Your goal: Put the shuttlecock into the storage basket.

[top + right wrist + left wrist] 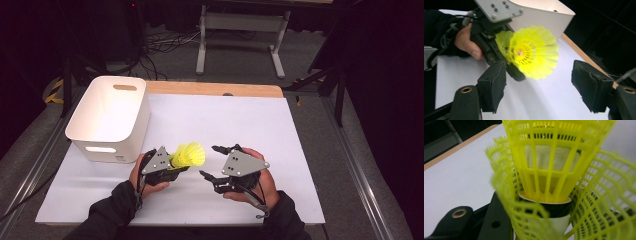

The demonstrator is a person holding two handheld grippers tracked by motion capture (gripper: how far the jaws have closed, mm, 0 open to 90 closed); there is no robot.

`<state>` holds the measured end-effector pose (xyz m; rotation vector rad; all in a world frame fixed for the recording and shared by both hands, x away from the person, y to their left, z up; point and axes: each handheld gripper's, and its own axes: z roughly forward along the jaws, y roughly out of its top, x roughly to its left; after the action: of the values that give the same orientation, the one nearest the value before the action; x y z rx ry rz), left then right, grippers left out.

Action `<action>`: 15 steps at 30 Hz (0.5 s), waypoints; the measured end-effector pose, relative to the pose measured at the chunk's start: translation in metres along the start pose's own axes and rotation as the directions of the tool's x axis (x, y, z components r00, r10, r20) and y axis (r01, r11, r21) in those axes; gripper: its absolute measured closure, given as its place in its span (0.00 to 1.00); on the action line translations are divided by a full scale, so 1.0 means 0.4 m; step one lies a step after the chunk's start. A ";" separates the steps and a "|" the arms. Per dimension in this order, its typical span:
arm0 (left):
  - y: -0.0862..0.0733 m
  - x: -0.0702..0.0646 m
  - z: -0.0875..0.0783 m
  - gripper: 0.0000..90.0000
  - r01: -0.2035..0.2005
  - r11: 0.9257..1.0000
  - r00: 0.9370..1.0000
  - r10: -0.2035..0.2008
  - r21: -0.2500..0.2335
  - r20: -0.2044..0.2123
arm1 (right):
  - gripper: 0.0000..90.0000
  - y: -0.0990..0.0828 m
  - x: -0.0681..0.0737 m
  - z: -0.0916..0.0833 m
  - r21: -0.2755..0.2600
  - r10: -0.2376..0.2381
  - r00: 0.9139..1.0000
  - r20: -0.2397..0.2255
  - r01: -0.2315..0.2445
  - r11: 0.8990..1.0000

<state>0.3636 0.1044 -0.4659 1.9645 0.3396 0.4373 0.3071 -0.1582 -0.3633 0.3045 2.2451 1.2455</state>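
Yellow plastic shuttlecocks point(190, 155) are nested one inside another, and my left gripper point(180, 168) is shut on them just above the white mat. In the left gripper view their mesh skirts point(549, 170) stand close up, with a black-banded cork base point(554, 207) pushed into an outer skirt. My right gripper point(209, 161) is open to the right of them, apart from them, with nothing between its jaws. In the right gripper view its two black pads point(491, 85) stand wide apart, and the shuttlecocks point(534, 52) face them with the skirts open toward the camera.
A white plastic bin point(110, 117) with handle cut-outs stands at the mat's back left, close behind my left hand. The white mat point(225, 120) covers a wooden table point(215, 89). Table legs and cables lie on the floor beyond.
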 end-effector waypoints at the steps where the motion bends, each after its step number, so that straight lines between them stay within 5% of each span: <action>1: 0.000 0.001 -0.002 0.73 -0.001 1.000 1.000 0.001 -0.001 -0.003 | 0.32 -0.005 -0.004 -0.003 0.001 0.003 1.000 0.011 -0.003 1.000; 15: 0.001 0.021 -0.035 0.73 0.003 1.000 0.999 -0.004 -0.018 -0.032 | 0.22 -0.078 -0.013 -0.016 -0.001 0.054 0.993 0.102 -0.054 0.999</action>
<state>0.3649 0.1189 -0.4589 1.9410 0.3581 0.4686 0.3098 -0.1822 -0.3847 0.4227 2.1639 1.2275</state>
